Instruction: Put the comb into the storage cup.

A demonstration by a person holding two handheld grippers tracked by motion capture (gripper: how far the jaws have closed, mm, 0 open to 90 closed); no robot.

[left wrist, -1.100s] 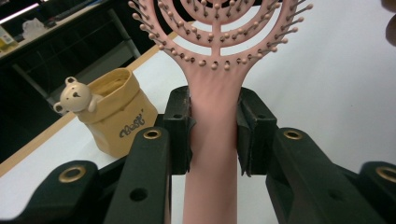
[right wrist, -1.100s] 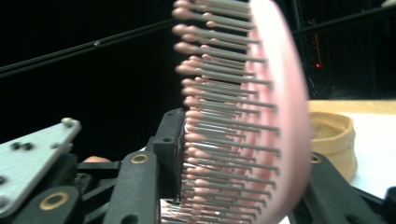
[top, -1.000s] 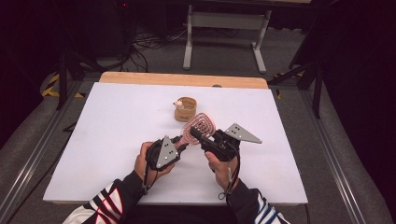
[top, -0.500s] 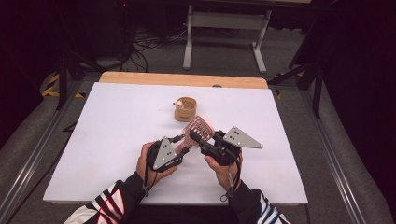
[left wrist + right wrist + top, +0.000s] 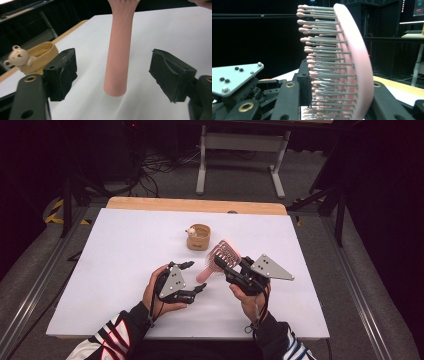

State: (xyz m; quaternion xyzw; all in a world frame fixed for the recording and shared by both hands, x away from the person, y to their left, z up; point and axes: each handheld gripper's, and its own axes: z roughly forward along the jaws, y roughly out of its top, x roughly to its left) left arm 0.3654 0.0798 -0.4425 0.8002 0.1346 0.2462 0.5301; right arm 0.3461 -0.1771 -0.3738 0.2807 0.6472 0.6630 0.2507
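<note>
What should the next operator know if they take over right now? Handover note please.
Left hand-held gripper: jaws have just been opening and stand apart, touching nothing; the handle of the pink plastic hairbrush hangs free between them.
Right hand-held gripper: shut on the hairbrush head, bristles against one jaw, holding it above the white table.
Tan bear-trimmed cup: standing on the table beyond the grippers, untouched.
Done: brush passed from left to right.
Left: probably placing the brush, perhaps at the cup; the destination is not evident.

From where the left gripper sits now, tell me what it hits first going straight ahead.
Likely the pink brush handle: it hangs between the open jaws of the left gripper, touching neither pad. How far ahead is unclear.
</note>
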